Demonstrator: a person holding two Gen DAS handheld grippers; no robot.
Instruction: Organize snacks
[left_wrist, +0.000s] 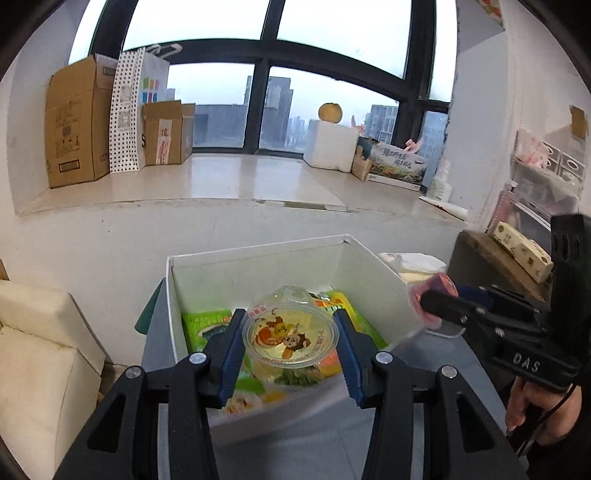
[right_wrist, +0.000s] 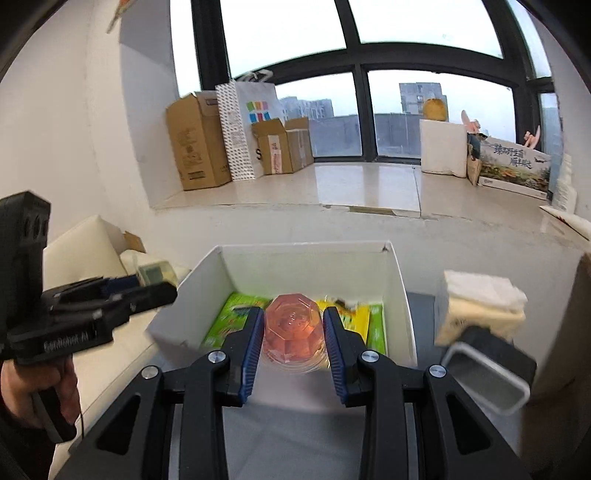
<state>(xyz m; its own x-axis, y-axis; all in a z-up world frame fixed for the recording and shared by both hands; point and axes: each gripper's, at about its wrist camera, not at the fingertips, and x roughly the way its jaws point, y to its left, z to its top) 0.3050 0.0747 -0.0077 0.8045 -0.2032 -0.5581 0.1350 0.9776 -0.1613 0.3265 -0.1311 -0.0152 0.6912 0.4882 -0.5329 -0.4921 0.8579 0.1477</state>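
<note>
A person is standing before a wide dark-framed window (left_wrist: 258, 48), working over an open white cardboard box (left_wrist: 258, 258) on a grey tabletop (left_wrist: 314, 443). Green and yellow foil snack packets (right_wrist: 236, 314) are lying flat in the bottom of the box.

The left gripper (left_wrist: 290, 341), black with blue ribbed pads, is gripping a clear plastic jelly cup with a cartoon lid (left_wrist: 290, 338), the lid facing the camera; the cup is hanging above the near part of the box, over the packets. The right gripper (right_wrist: 293, 341), of the same make, is clamping a pink faceted jelly cup (right_wrist: 293, 328) by its sides, also over the box's near edge. Each jaw pair is closed on its cup.

Both hands are crowding the same small box, so the grippers could knock together; in the left view the right gripper is already sitting just beside the box's right wall. The cups are smooth and tapered, so a loose squeeze could let one slide out and tumble onto the table, while a hard one could burst the lid. Dropped on the slick packets, a cup may roll or tip.
</note>
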